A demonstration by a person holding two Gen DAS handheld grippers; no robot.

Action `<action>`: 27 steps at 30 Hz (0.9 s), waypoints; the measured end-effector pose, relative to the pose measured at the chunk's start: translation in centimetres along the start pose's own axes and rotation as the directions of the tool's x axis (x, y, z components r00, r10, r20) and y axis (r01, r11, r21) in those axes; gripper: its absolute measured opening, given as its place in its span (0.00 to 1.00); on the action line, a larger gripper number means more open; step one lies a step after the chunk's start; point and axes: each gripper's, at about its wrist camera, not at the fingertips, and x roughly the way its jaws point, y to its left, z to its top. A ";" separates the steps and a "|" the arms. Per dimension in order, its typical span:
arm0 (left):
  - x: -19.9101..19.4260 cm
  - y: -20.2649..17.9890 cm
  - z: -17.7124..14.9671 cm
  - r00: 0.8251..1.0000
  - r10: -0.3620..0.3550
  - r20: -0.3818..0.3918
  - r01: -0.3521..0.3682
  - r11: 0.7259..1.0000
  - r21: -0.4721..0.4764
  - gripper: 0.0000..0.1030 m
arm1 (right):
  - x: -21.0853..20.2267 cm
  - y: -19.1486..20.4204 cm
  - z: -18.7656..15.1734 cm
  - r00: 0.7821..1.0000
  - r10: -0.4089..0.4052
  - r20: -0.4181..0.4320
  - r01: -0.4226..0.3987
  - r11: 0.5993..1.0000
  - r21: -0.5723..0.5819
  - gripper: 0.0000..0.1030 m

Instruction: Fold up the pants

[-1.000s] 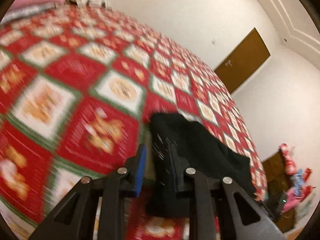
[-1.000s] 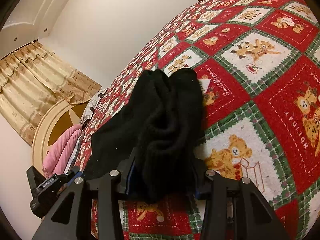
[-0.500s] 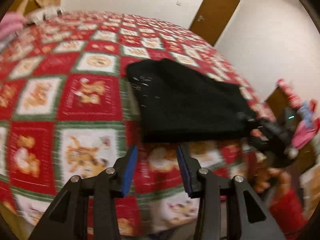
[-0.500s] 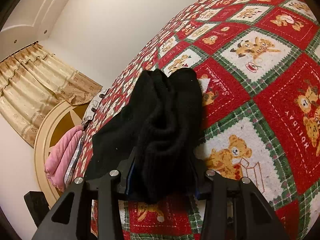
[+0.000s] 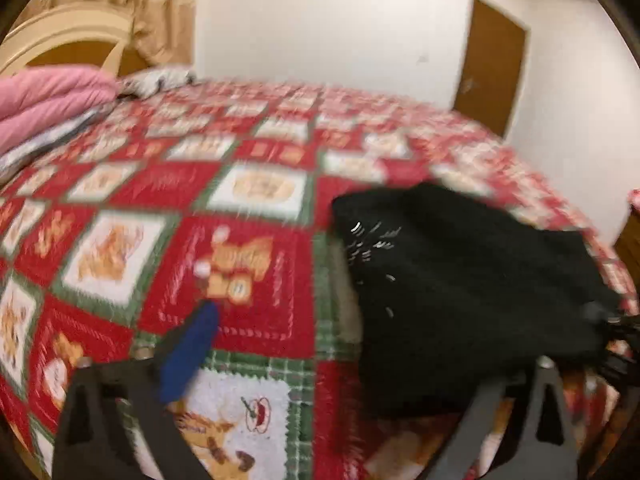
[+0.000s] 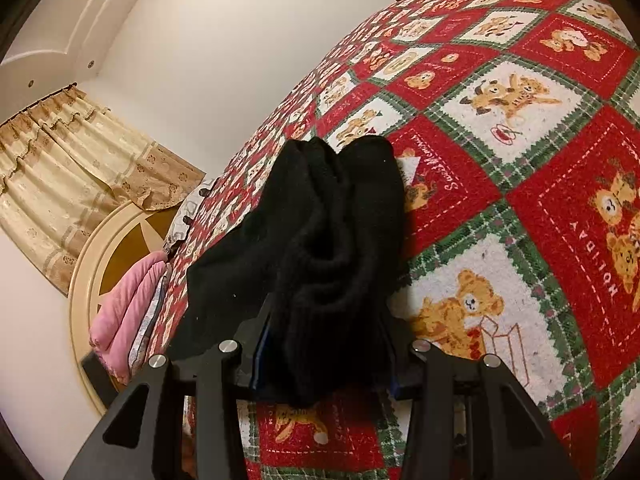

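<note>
Pants (image 6: 320, 248), one black pair, lie folded on the quilt (image 6: 520, 184) near its front edge, a bunched end of them pinched between the blue pads of the right gripper (image 6: 326, 354), whose jaws are clamped on the thick fabric. From the left wrist view the same pants (image 5: 460, 280) spread flat toward the right, with small white flecks on their upper left corner. Left gripper (image 5: 352, 364) hovers above the quilt (image 5: 180, 184) with jaws opening, spread wide; one blue pad shows on the left finger (image 5: 188, 354), the other finger sits at the pants' lower right edge, and whether it touches the cloth I cannot tell in the blur. Nothing is pressed between these jaws. One quilt covers the bed, patterned in red and white squares with bears and green borders. One pink folded blanket (image 6: 128, 312) rests by the cream headboard (image 6: 92, 264). One curtain (image 6: 60, 184) hangs behind it. One brown door (image 5: 496, 68) stands in the white wall.
</note>
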 end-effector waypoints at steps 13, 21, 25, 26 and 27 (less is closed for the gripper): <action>-2.9 0.4 -0.3 0.978 -0.194 0.077 0.184 0.975 0.126 0.14 | 0.1 0.9 -0.2 0.998 -0.060 0.008 0.061 0.996 -0.073 0.38; -2.9 0.5 0.1 0.974 -0.209 0.090 0.198 0.973 0.120 0.13 | -0.1 1.8 -0.3 0.994 -0.108 0.026 0.110 0.987 -0.121 0.36; -3.7 0.0 0.3 0.973 -0.196 0.125 0.176 0.972 0.156 0.13 | -0.3 2.5 -0.2 0.993 -0.115 0.033 0.118 0.982 -0.147 0.35; -4.0 -0.1 0.5 0.971 -0.197 0.135 0.174 0.971 0.163 0.13 | -0.3 2.4 0.0 0.993 -0.110 0.033 0.113 0.983 -0.146 0.34; -4.0 -0.1 0.7 0.971 -0.198 0.135 0.175 0.971 0.165 0.13 | -0.4 2.5 0.2 0.994 -0.102 0.034 0.106 0.984 -0.146 0.34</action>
